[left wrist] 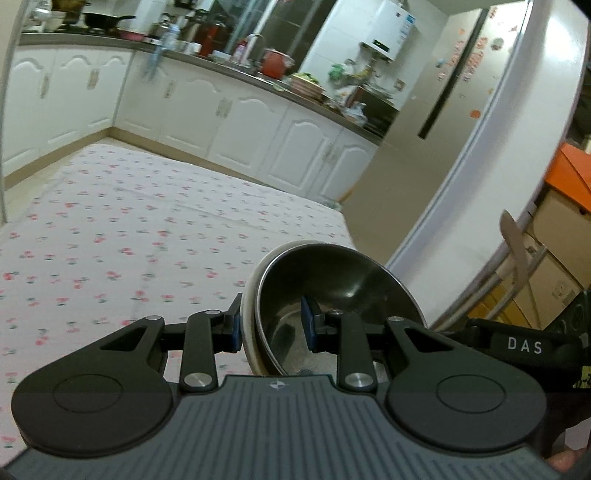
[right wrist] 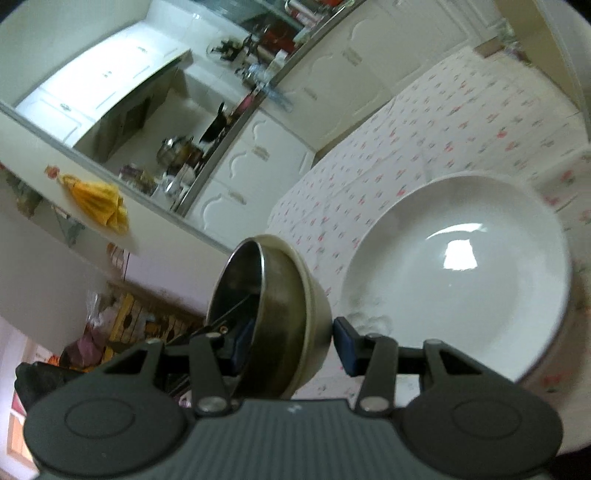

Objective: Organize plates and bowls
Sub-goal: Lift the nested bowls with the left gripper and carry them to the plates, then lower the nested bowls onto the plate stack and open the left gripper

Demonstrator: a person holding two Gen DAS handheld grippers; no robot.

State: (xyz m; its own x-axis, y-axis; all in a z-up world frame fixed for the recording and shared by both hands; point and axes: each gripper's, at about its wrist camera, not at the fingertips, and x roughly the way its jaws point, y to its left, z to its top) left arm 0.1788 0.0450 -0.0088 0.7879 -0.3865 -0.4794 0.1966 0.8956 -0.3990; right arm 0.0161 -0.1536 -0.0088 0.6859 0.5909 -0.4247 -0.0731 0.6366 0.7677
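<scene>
Home kitchen. White arched-door base cabinets (left wrist: 236, 122) along two walls under a dark counter (left wrist: 207, 61) crowded with pots, bottles and a black wok (left wrist: 101, 20); wall-mounted water heater (left wrist: 388, 29); refrigerator (left wrist: 454, 92) bearing magnets; table (left wrist: 147, 229) with floral cloth.

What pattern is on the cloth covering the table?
White tablecloth scattered with small pink-red cherry-like sprigs and green leaves. Left wrist view shows it best.
</scene>
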